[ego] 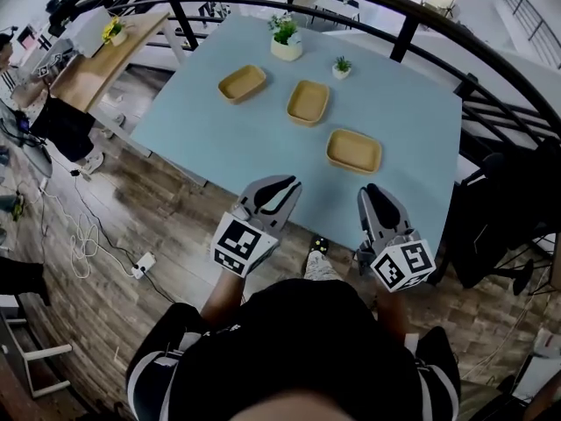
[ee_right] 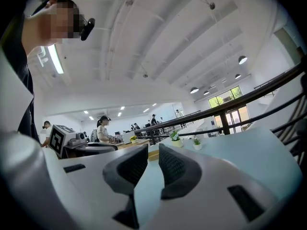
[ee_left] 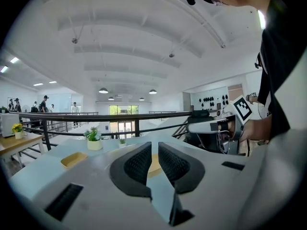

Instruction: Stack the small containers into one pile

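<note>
Status: stacking not begun. Three shallow tan containers lie apart on the pale blue table, none nested: far container, middle container, near container. They run in a loose diagonal from upper left to lower right in the head view. Two potted plants stand beyond them, the larger plant and the smaller plant. The left gripper and right gripper sit at the near table edge, short of all three containers and roughly level. Each gripper view shows the pads drawn nearly together with only a thin slit between, and nothing in it; both are empty. Judged step: approach, before the first pick. The near container lies closest to the right gripper and looks like the natural first grasp. The next move would call for parting those jaws, reaching forward over the table, and taking one wall of the container's rim between the pads. A thin rim on a shallow tray may tip or slide if pinched off-centre.
</note>
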